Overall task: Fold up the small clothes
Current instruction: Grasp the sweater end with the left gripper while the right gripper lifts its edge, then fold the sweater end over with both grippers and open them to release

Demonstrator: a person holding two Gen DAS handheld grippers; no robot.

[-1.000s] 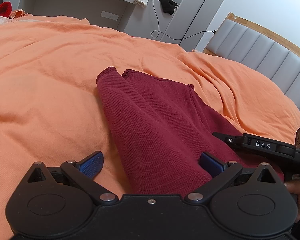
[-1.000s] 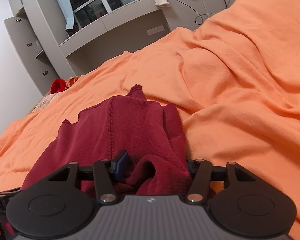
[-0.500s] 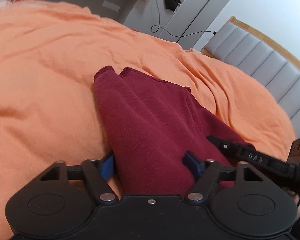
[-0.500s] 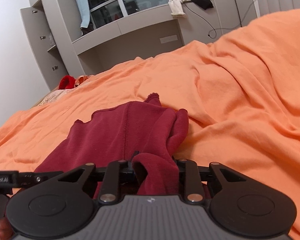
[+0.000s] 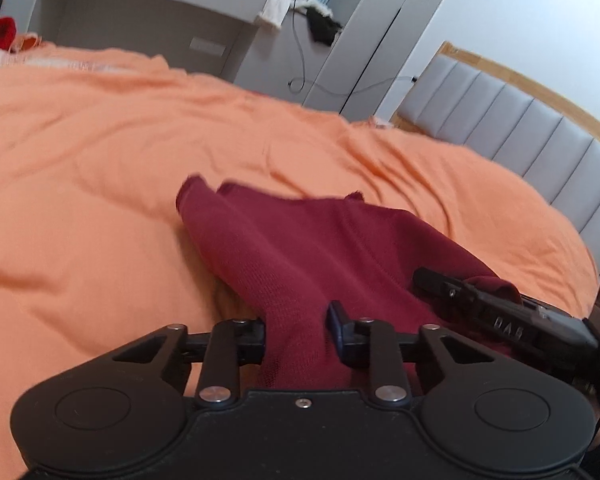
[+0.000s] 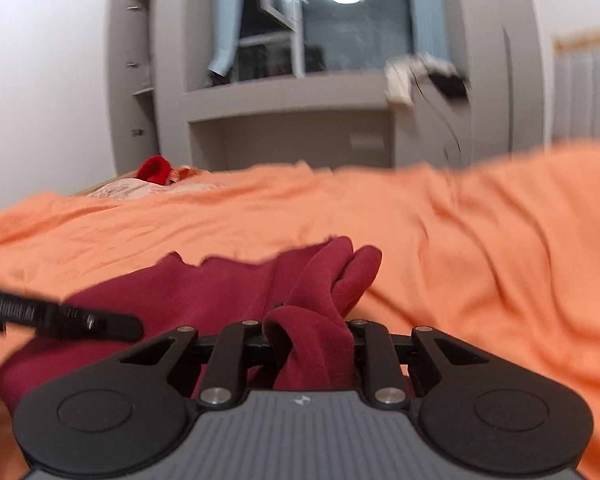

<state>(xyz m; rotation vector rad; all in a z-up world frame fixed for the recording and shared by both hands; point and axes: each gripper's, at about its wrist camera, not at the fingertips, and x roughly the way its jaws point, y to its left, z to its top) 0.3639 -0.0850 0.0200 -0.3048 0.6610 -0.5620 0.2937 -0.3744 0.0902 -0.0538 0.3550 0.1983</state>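
A dark red knit garment [image 5: 308, 248] lies on the orange bed cover [image 5: 100, 160]. My left gripper [image 5: 296, 332] is shut on its near left edge, with cloth bunched between the pads. My right gripper [image 6: 312, 344] is shut on the near right edge of the same garment [image 6: 228, 292]. The right gripper's finger shows at the right in the left wrist view [image 5: 500, 316]. The left gripper's finger shows at the left in the right wrist view [image 6: 60, 316]. The garment's far end still rests on the bed.
The orange cover [image 6: 480, 260] spans the whole bed. A grey padded headboard [image 5: 520, 132] is at the right. Grey cabinets and a shelf [image 6: 292, 128] stand behind the bed. A red item [image 6: 154, 168] lies at the far bed edge.
The left gripper went from open to shut on the garment's edge. The right gripper closed tighter on its edge. Both views tilt upward, and the near end of the garment has risen.
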